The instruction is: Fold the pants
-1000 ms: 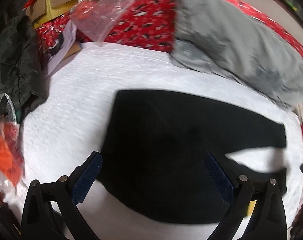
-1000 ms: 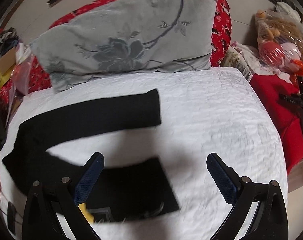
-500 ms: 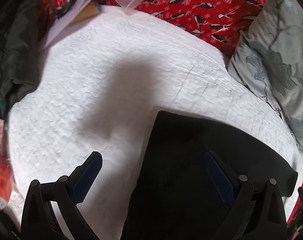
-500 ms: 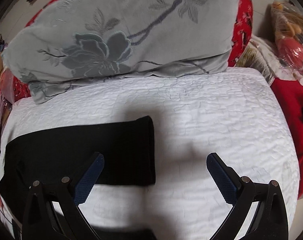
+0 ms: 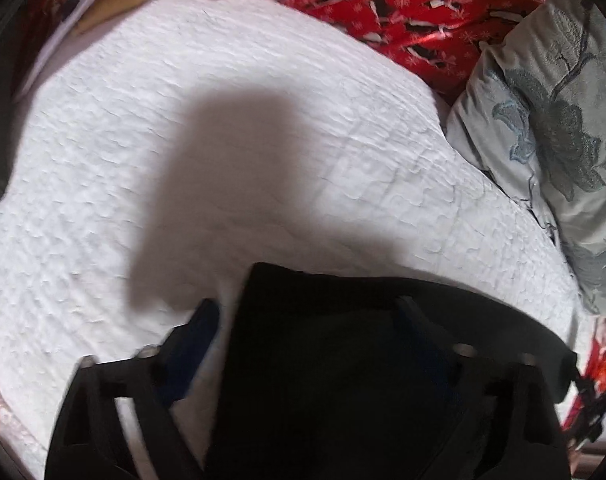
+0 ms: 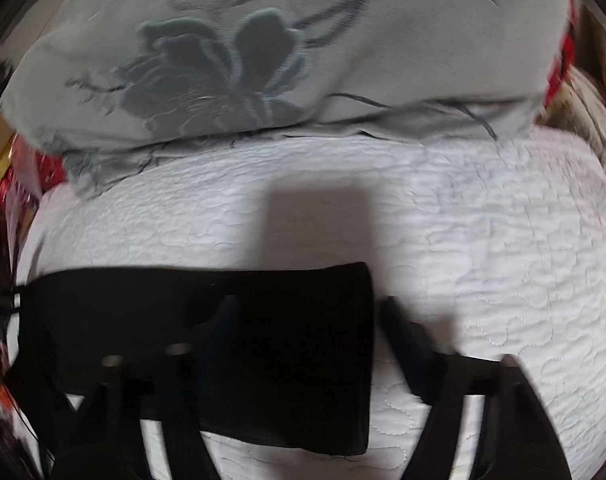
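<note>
Black pants lie flat on a white quilted bed. In the left wrist view the waist end of the pants fills the bottom middle, and my left gripper is open with its jaws straddling the waist's upper left corner, low over the cloth. In the right wrist view a leg end of the pants lies across the lower middle. My right gripper is open, its jaws either side of the leg's cuff edge. Neither gripper holds cloth.
A grey flowered pillow lies along the far side of the white quilt, close behind the leg; it also shows in the left wrist view. Red patterned bedding lies beyond the quilt.
Both grippers have moved forward and down toward the pants. The left now straddles the waist corner, the right the cuff edge. Both stay open.
</note>
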Demonstrator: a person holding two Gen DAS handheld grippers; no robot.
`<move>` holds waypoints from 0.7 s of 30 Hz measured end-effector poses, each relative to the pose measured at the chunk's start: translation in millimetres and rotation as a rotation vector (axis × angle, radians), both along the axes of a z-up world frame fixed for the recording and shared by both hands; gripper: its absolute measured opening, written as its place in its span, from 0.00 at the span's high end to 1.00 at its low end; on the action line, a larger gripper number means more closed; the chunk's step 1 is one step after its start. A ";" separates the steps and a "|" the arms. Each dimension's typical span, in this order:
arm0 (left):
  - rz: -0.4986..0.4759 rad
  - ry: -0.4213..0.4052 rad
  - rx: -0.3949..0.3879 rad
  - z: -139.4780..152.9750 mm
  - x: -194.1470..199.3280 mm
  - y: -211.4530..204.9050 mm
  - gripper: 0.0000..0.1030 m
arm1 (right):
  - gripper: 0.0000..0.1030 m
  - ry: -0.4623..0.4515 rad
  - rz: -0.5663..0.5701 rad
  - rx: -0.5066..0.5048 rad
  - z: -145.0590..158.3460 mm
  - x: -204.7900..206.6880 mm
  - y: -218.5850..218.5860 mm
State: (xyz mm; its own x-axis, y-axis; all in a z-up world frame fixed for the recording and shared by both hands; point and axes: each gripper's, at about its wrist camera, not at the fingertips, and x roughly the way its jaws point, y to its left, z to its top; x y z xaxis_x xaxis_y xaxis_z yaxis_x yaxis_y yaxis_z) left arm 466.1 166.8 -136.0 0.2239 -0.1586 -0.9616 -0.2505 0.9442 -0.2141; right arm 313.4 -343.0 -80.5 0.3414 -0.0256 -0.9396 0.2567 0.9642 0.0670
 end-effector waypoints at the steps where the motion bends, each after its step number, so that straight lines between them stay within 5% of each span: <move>1: -0.002 0.004 0.011 -1.5 2.4 -1.4 0.31 | 0.63 0.014 0.014 -0.027 0.7 0.7 2.9; 4: -0.014 -0.001 0.048 -1.6 7.1 -4.7 0.67 | 0.86 0.025 0.036 -0.055 4.9 -0.6 3.9; 5: -0.011 0.000 0.037 -1.2 7.2 -3.6 0.69 | 0.89 0.018 0.036 -0.049 7.1 -1.3 2.6; 21: -0.042 -0.212 0.097 94.9 -75.0 -21.6 0.70 | 0.97 -0.186 0.075 -0.008 74.1 -53.7 28.6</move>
State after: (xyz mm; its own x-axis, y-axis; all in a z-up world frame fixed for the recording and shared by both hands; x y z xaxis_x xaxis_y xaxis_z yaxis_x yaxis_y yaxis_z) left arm 391.1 145.2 -41.1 0.4173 -0.0814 -0.9051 -0.1697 0.9715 -0.1656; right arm 259.7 -314.4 -6.4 0.5105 -0.0011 -0.8599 0.1682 0.9808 0.0987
